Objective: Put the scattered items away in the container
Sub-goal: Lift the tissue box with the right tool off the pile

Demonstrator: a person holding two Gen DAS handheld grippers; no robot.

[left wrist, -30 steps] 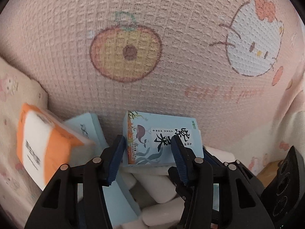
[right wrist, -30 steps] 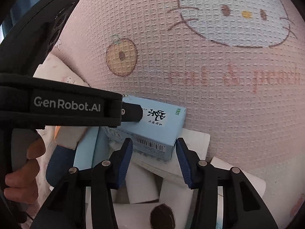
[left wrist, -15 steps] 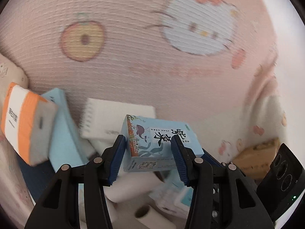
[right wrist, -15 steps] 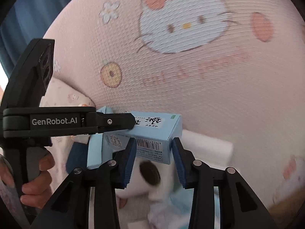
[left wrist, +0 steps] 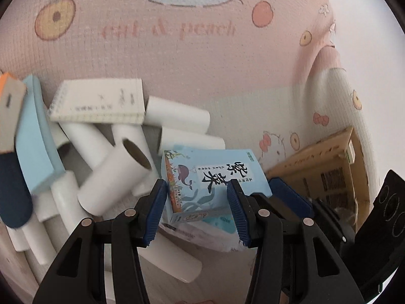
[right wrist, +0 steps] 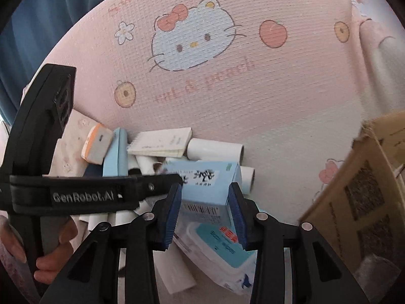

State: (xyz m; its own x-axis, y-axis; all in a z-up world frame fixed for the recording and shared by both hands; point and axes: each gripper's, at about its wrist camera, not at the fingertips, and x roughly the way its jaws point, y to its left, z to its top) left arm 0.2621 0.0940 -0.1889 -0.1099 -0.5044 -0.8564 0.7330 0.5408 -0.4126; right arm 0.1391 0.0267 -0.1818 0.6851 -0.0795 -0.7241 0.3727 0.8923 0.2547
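Cardboard box [right wrist: 359, 190] newly in view, edge-cropped, print blurred.

Domestic interior. Pink cartoon-cat fabric [right wrist: 227, 81], blue curtain [right wrist: 50, 25]. Cardboard box [right wrist: 359, 182], white rolls [left wrist: 119, 177] alongside

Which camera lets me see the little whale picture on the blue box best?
The left wrist view. There the blue box faces the camera between the left gripper fingers, so the whale shows. In the right wrist view the box shows its top lettering and barcode side; no whale is visible.
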